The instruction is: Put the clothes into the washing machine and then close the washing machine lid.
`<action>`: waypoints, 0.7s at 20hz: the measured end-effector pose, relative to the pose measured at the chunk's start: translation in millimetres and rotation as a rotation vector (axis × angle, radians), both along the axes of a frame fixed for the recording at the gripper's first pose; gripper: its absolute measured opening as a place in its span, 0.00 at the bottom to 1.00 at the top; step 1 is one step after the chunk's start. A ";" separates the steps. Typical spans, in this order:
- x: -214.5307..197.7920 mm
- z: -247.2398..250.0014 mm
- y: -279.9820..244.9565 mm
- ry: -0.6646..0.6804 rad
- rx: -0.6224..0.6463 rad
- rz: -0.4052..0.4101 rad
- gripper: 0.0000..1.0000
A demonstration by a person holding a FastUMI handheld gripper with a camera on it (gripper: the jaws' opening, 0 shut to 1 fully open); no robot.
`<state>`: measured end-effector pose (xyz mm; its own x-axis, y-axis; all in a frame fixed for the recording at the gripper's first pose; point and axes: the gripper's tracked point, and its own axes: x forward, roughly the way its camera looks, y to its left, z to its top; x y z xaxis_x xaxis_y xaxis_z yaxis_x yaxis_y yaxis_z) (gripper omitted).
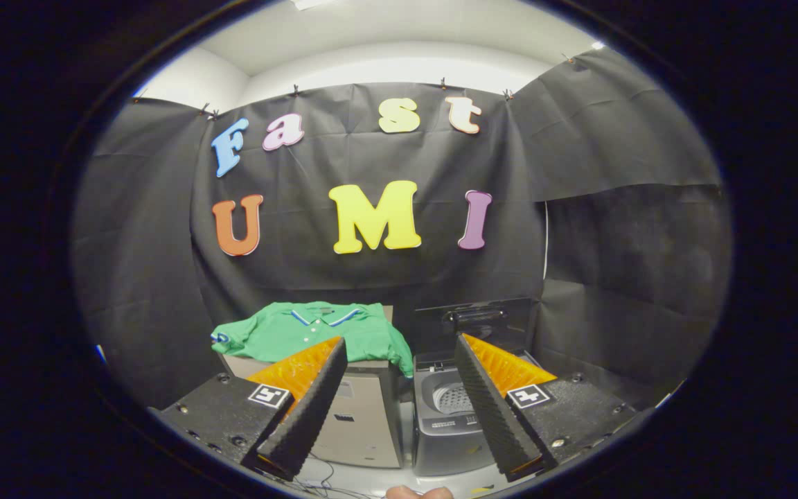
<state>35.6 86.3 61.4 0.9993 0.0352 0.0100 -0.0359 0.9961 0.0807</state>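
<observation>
1. The tongs [399, 346] are wide open and hold nothing.
2. The green shirt [309, 333] lies flat on a box [361, 416], ahead of the tongs at about 11 o'clock.
3. The washing machine [444, 416] stands just beside the box, at about 1 o'clock.
4. Its lid [475, 320] stands up, open.

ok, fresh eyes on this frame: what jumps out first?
The green polo shirt draped over a beige cabinet, beyond the left finger. Next to it on the right stands a small grey top-loading washing machine with its dark lid raised and the drum visible, just beyond the gap between the fingers. The gripper is open and holds nothing, its fingers spread wide.
</observation>
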 end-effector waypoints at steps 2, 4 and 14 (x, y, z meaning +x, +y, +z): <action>5.1 8.5 12.1 0.008 0.012 0.008 0.99; 13.2 13.1 25.4 0.026 0.000 0.026 1.00; 79.1 59.2 93.1 0.057 -0.089 0.144 0.99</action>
